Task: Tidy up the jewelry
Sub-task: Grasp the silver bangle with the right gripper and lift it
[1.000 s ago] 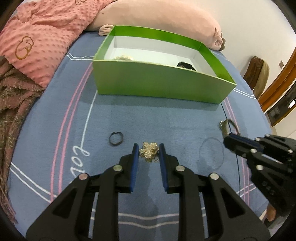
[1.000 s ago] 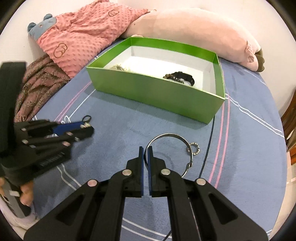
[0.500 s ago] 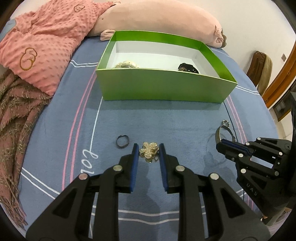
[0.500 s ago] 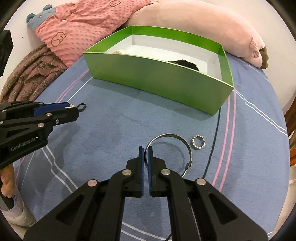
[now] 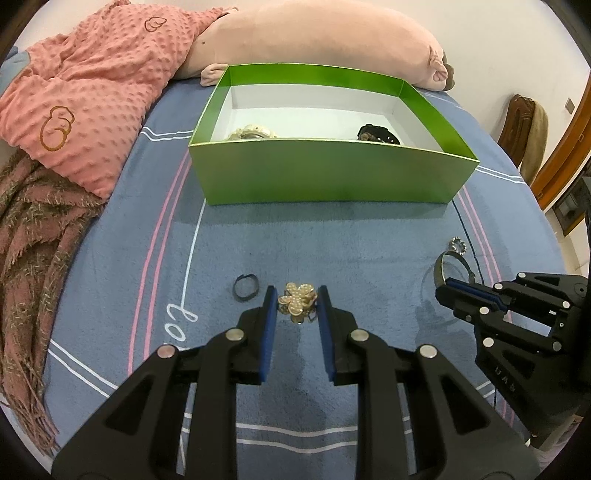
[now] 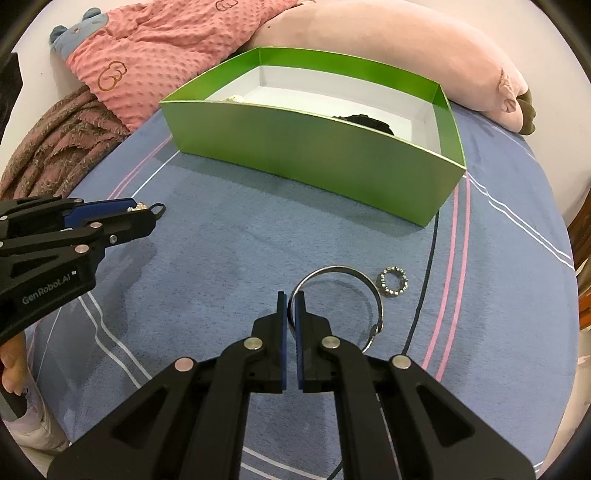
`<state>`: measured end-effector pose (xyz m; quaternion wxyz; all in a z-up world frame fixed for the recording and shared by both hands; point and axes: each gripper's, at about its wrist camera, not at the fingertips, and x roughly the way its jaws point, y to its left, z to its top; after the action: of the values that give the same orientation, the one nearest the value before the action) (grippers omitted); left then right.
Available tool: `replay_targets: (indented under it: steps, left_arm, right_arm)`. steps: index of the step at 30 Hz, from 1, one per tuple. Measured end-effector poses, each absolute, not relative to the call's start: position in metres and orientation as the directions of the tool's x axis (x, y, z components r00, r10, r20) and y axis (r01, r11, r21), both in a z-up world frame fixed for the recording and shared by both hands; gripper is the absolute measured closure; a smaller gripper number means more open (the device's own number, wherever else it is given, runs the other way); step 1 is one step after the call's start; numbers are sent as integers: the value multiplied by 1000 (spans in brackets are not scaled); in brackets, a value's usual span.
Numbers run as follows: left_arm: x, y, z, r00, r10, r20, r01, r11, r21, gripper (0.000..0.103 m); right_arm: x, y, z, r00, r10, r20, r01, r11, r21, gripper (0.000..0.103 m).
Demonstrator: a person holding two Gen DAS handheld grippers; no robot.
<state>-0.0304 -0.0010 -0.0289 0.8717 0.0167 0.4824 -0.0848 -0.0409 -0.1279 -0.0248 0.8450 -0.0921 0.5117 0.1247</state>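
Observation:
My left gripper is shut on a gold pearl brooch and holds it above the blue bedspread. A small black ring lies just left of it. My right gripper is shut on a silver bangle, lifted off the cloth; it also shows in the left wrist view. A beaded silver ring lies right of the bangle. The green box stands beyond and holds a pearl piece and a black bracelet.
A pink dotted blanket and a brown fringed throw lie at the left. A long pink plush pillow lies behind the box. A wooden chair stands at the right past the bed edge.
Both grippers have risen with their pieces held. The bangle is off the cloth. The box looks farther away and more of its inside shows.

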Motion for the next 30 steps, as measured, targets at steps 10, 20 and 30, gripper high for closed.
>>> replay_targets:
  steps: [10, 20, 30]
  left_arm:
    - [-29, 0, -36, 507, -127, -852, 160, 986, -52, 81]
    - [-28, -2, -40, 502, -122, -856, 166, 985, -44, 81]
    - [-28, -3, -42, 498, -120, -859, 168, 985, -40, 81]
  right_arm:
    - [-42, -124, -26, 442, 118, -889, -314, 949, -31, 100]
    - [-42, -119, -25, 443, 118, -889, -321, 947, -34, 100]
    - [-42, -118, -27, 438, 123, -890, -325, 945, -29, 100]
